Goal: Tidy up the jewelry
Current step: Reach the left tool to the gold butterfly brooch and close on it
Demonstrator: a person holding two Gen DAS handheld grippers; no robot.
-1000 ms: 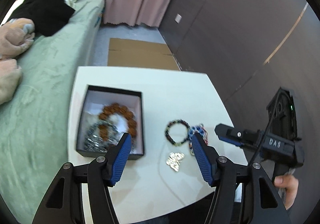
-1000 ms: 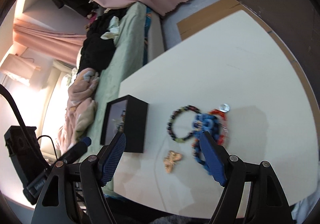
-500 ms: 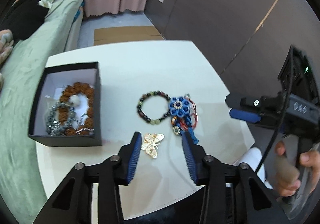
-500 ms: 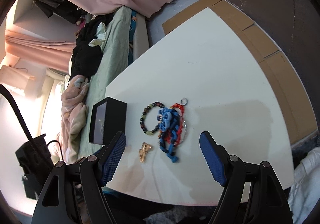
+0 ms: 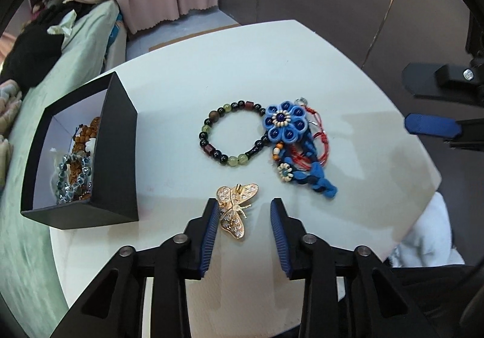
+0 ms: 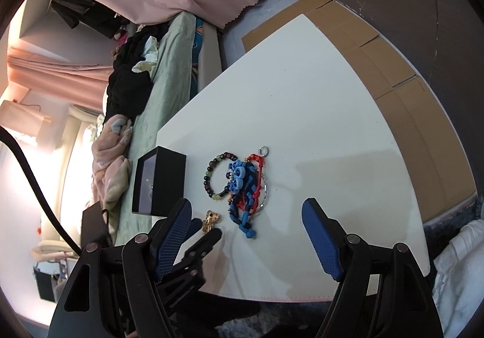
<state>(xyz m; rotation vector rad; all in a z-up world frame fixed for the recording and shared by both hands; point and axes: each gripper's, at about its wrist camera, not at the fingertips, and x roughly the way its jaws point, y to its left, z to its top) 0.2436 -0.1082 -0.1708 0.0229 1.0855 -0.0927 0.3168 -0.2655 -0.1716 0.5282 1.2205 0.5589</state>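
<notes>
Left wrist view looks into the black box (image 5: 115,156): brown and blue-grey beads lie inside. The right wrist view sees only the box's outer wall, plus cardboard on the floor past the counter (image 6: 302,90).

Gold butterfly brooch (image 5: 234,211) lies flat on the counter between the left gripper (image 5: 243,214) jaws, nearer the left pad, possibly touching it; clear gap to the right pad. Jaws narrow, just been closing, not yet pressing on the brooch. Beaded bracelet (image 5: 230,132) and blue flower ornament (image 5: 287,129) lie just beyond, touching each other.

Right gripper (image 6: 246,226) hangs above the counter's near edge, jaws wide, nothing between.

Versus a second ago: the left gripper has come down from beside the box to the brooch.
</notes>
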